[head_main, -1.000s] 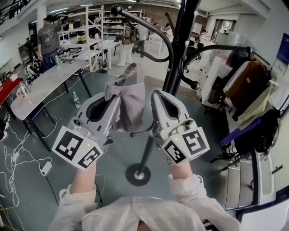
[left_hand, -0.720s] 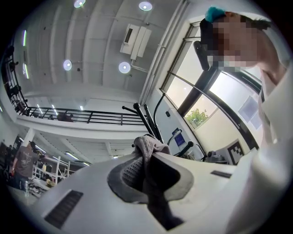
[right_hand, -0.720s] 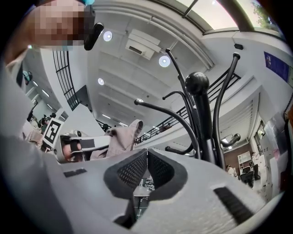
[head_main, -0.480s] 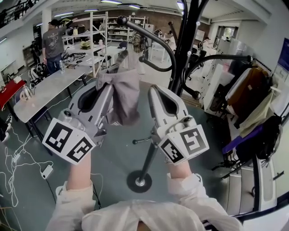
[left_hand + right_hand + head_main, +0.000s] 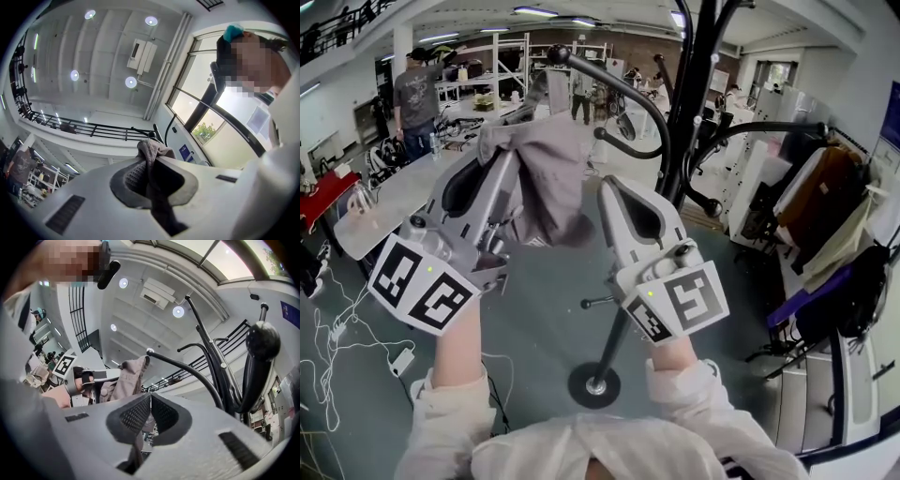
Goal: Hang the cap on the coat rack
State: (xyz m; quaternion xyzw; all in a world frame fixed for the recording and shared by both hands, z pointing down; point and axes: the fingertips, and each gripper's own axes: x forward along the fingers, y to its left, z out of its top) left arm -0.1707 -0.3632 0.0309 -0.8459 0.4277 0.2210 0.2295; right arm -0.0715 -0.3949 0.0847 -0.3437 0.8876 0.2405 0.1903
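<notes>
In the head view my left gripper (image 5: 512,156) is shut on a grey cap (image 5: 548,178) and holds it up high. The cap's top sits just below and left of the ball tip of a curved hook (image 5: 555,54) on the black coat rack (image 5: 694,94). The left gripper view shows the cap's cloth (image 5: 151,152) pinched between the pads of my left gripper (image 5: 151,161). To the cap's right, my right gripper (image 5: 606,186) is beside its hanging edge, with the jaws together. Seen from my right gripper (image 5: 150,397), the cap (image 5: 130,376) hangs left of the hook (image 5: 187,369).
The rack's round base (image 5: 593,385) stands on the floor below my arms. Grey tables (image 5: 380,206) and a standing person (image 5: 414,94) are at the left. Bags and coats (image 5: 825,206) hang at the right, and cables (image 5: 328,328) lie on the floor at the left.
Both grippers have risen. The cap went up and a little left with the left gripper and now sits closer to the hook's ball tip.
</notes>
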